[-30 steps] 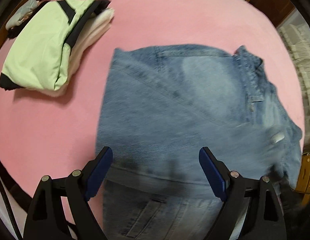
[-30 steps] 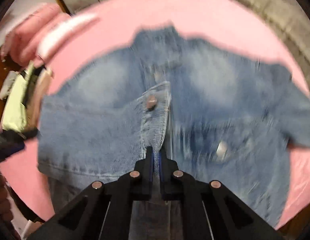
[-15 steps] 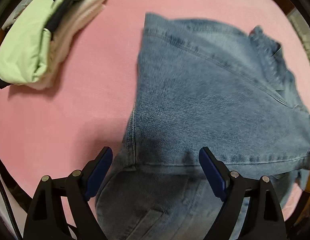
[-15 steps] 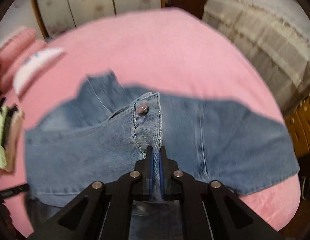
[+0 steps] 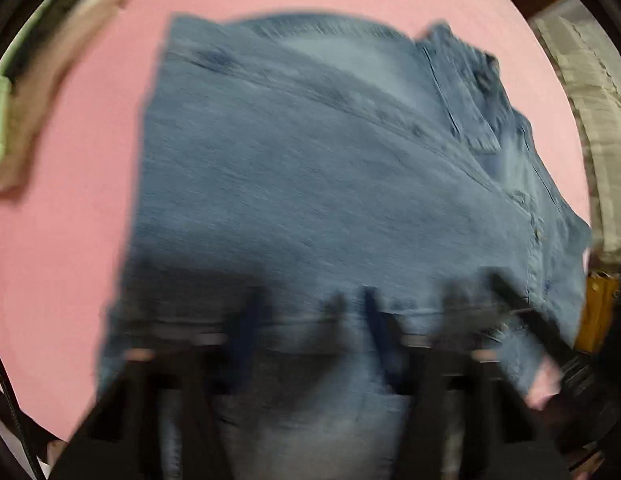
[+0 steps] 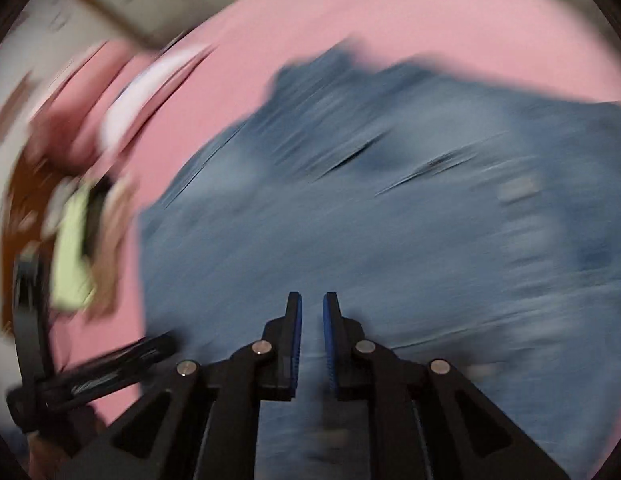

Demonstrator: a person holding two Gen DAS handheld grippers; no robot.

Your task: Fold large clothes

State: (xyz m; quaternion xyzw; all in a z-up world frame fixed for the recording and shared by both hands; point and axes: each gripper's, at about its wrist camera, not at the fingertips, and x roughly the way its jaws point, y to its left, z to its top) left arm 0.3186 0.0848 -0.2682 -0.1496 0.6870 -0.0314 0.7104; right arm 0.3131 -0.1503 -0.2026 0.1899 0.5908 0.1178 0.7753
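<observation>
Right wrist view: the right gripper (image 6: 311, 308) has jaws just parting, a narrow gap, nothing pinched. The left gripper (image 5: 310, 312) has jaws just closing over denim; grip unclear through blur. The jeans (image 5: 310, 168) lie folded on the pink bed (image 5: 70, 220).

Jeans (image 5: 318, 168) spread flat on the bed (image 5: 70, 248), folded clothes stack (image 5: 14, 120) lying off to their left, pillows (image 6: 122, 96) behind, near the bed's far edge
</observation>
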